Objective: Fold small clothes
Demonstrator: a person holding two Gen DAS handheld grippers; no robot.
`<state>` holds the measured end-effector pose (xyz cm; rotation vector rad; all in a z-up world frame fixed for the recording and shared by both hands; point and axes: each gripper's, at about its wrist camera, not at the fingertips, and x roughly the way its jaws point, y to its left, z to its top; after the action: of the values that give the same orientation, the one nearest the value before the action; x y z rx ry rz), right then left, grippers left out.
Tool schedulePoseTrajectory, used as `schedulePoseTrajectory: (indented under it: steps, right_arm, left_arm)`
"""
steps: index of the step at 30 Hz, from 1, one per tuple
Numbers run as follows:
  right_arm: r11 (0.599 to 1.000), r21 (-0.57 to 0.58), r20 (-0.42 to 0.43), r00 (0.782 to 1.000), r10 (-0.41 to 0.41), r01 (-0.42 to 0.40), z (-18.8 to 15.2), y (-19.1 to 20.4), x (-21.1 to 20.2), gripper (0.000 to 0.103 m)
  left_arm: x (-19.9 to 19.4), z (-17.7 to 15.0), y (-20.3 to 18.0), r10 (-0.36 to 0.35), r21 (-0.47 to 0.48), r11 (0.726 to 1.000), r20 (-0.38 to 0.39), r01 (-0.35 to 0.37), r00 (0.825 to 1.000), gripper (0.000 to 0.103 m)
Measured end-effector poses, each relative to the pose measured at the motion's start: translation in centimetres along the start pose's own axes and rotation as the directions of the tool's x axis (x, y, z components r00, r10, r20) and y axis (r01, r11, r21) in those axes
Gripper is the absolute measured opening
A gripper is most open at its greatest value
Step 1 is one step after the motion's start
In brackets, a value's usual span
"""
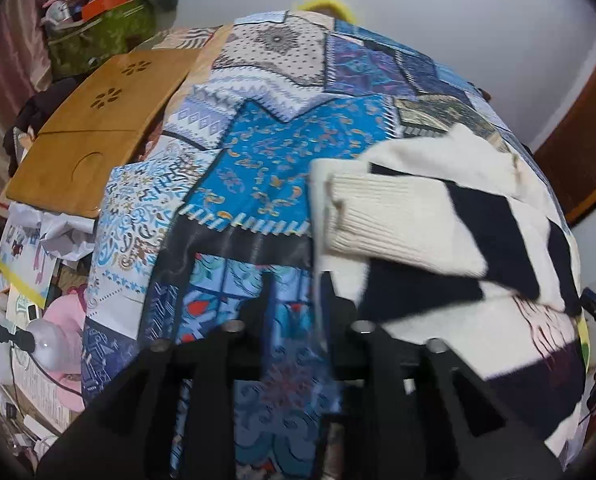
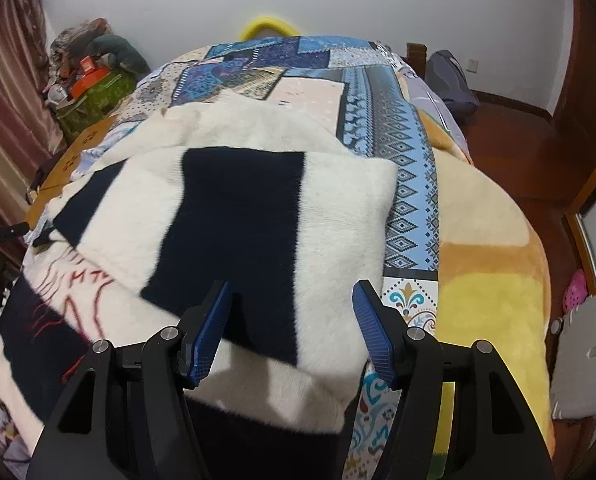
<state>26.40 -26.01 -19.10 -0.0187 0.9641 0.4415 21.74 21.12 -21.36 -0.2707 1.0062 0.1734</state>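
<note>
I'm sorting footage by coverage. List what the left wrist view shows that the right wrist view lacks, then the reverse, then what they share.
Left wrist only: the sweater's ribbed cuff, a pink cap and scattered papers.

Right wrist only: the right hand-held gripper with blue pads spread over the sweater's folded sleeve, a yellow-orange blanket, the wooden floor.

Both: the cream-and-navy sweater, the blue patchwork bedspread, the wooden lap tray.

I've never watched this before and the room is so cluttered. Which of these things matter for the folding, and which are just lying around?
Part of the job:
- cream and navy sweater
- patchwork bedspread it lies on
- right gripper, open over the sweater

Just lying about:
- wooden lap tray
- pink cap
- green bag
- yellow blanket
</note>
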Motion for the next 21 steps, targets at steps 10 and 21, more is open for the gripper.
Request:
schedulePoseTrajectory:
  steps: [10, 21]
  right_arm:
    - [0.999, -0.033, 0.000, 1.000, -0.013, 0.013, -3.0, 0.2, -3.6, 0.080]
    - [0.997, 0.035, -0.092, 0.993, 0.076, -0.073, -9.3, -0.6, -4.1, 0.080]
  left_arm:
    - [-1.4, -4.9, -3.9, -0.046, 0.094, 0.994, -0.078, 0.053, 0.996, 0.054]
    - [-3.6, -10.5, -3.7, -0.094, 0.081, 0.991, -0.148, 0.106, 0.985, 0.055]
